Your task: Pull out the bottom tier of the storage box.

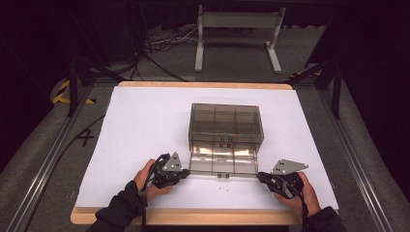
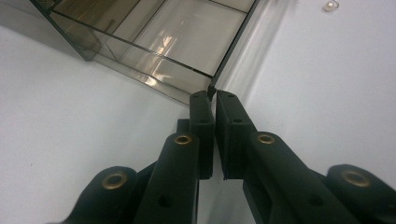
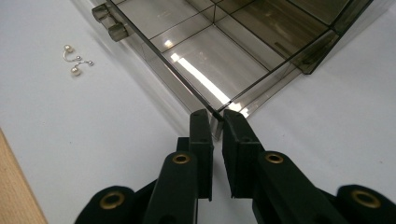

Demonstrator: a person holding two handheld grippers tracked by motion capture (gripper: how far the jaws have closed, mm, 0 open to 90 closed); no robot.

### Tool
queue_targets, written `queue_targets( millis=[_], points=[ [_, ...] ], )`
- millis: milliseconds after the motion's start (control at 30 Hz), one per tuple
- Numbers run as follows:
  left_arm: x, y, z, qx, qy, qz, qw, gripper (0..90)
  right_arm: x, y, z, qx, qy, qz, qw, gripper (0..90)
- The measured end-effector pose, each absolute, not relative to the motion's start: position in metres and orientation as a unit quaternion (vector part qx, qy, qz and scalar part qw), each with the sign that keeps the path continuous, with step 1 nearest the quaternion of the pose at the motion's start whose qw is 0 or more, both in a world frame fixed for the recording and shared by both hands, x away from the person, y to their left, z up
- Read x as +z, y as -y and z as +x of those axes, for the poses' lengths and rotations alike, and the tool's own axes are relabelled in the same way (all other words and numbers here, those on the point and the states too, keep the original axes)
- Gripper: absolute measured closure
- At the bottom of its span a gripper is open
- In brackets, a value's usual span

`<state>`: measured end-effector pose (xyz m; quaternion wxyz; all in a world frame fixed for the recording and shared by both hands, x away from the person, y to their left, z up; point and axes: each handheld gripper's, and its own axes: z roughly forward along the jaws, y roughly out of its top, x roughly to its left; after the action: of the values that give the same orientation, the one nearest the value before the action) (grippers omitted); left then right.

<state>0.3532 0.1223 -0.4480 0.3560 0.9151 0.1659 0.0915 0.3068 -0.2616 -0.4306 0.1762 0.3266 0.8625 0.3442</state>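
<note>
A smoky see-through drawer box (image 1: 226,121) stands mid-table, and its bottom drawer (image 1: 222,164) is pulled out toward me. My left gripper (image 1: 187,171) is at the drawer's front left corner. In the left gripper view the jaws (image 2: 212,96) are shut on the thin front wall of the drawer (image 2: 187,32). My right gripper (image 1: 259,176) is at the front right corner, and its jaws (image 3: 217,114) pinch the wall edge of the drawer (image 3: 219,51) the same way. Dividers split the drawer into compartments. Two knobs (image 3: 112,23) stick out of its front.
Small pearl earrings (image 3: 74,60) lie on the white sheet (image 1: 145,125) just in front of the drawer, also visible as the earrings (image 1: 223,188) between my hands. The wooden table edge (image 1: 193,216) runs close under my wrists. A white stand (image 1: 237,38) is on the floor beyond.
</note>
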Motion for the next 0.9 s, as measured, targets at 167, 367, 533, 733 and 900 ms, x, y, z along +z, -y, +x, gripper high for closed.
queue_targets(
  millis=[167, 367, 533, 733, 900],
  points=[
    [-0.4478, -0.1223, 0.3529, 0.093, -0.165, 0.915, 0.355, 85.9, -0.4292, 0.2615, 0.3053, 0.345, -0.863, 0.324, 0.177, 82.3],
    [-0.4474, -0.1219, 0.3517, 0.092, -0.163, 0.916, 0.354, 85.9, -0.4257, 0.2606, 0.3047, 0.353, -0.860, 0.322, 0.179, 82.0],
    [-0.4471, -0.1219, 0.3500, 0.092, -0.159, 0.918, 0.352, 86.0, -0.4255, 0.2603, 0.3043, 0.351, -0.861, 0.322, 0.178, 80.8],
    [-0.4476, -0.1225, 0.3469, 0.091, -0.159, 0.917, 0.355, 85.9, -0.4254, 0.2606, 0.3041, 0.355, -0.860, 0.323, 0.174, 80.7],
    [-0.4450, -0.1278, 0.3438, 0.096, -0.164, 0.909, 0.372, 84.0, -0.4240, 0.2598, 0.3022, 0.350, -0.862, 0.318, 0.182, 80.5]
  ],
)
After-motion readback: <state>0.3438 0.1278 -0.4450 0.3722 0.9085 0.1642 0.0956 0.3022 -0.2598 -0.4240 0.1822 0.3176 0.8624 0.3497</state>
